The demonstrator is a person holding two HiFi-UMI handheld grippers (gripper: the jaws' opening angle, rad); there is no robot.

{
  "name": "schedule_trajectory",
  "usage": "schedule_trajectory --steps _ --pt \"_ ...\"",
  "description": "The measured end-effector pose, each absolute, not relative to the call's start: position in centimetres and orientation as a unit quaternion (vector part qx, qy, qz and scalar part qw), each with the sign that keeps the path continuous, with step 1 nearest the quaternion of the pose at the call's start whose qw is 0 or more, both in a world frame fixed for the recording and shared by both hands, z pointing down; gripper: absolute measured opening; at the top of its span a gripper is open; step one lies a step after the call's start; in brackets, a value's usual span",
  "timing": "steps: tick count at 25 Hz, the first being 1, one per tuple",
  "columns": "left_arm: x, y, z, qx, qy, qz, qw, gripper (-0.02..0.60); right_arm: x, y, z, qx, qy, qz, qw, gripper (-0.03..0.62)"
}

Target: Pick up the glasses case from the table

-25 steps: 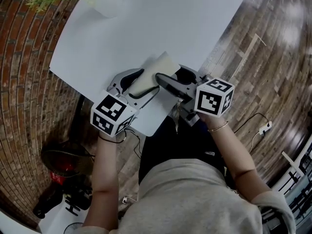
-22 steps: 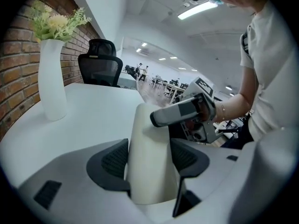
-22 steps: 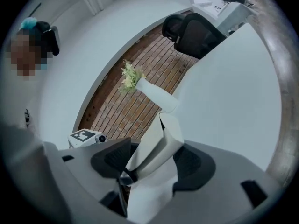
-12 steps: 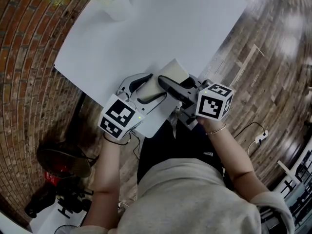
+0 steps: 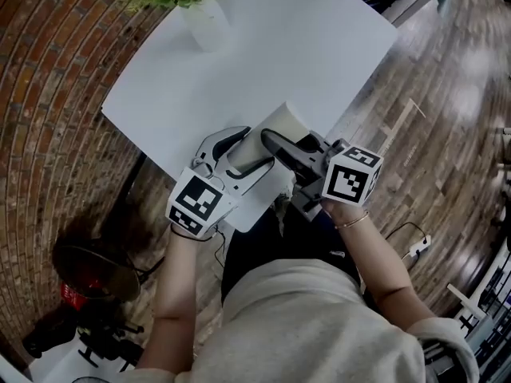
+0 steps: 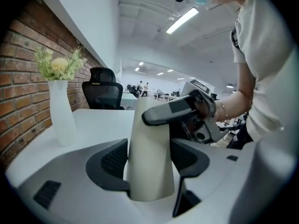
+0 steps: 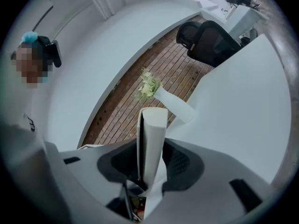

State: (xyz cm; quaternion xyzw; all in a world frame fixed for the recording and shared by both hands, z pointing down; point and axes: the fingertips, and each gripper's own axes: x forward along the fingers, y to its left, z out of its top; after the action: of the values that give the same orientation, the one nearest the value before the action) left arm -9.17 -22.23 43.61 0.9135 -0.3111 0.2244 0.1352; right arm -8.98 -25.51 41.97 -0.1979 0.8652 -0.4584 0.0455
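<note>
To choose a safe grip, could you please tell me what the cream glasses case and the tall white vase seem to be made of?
Cream tapered glasses case: smooth, matte, no grain or gloss; likely plastic or faux leather, which is unclear. Tall white vase: even, opaque, softly matte surface; probably ceramic, possibly frosted glass.

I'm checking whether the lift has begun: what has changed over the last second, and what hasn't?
Both grippers rose, lifting the glasses case off the table and tipping it upward. The right gripper is closing its jaws on the case. Unchanged: the left gripper grips it, and the vase stands at the table's far corner.
</note>
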Motion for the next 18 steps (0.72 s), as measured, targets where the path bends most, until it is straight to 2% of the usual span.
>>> schedule_trajectory --steps 4,14,18 --pt "-9.3 -22.2 41.8 0.914 -0.324 0.205 0.128 0.281 -8.8 -26.1 40.1 -0.207 0.878 -0.43 0.039 0.15" --pt "-12.2 -22.9 36.6 0.893 -0.402 0.093 0.177 0.278 -8.8 -27.1 36.6 -0.22 0.897 -0.384 0.015 0.149" --pt "-13.6 -22.8 35.3 0.873 -0.444 0.072 0.188 0.15 -9.2 -27.4 34.6 -0.218 0.905 -0.364 0.028 0.149"
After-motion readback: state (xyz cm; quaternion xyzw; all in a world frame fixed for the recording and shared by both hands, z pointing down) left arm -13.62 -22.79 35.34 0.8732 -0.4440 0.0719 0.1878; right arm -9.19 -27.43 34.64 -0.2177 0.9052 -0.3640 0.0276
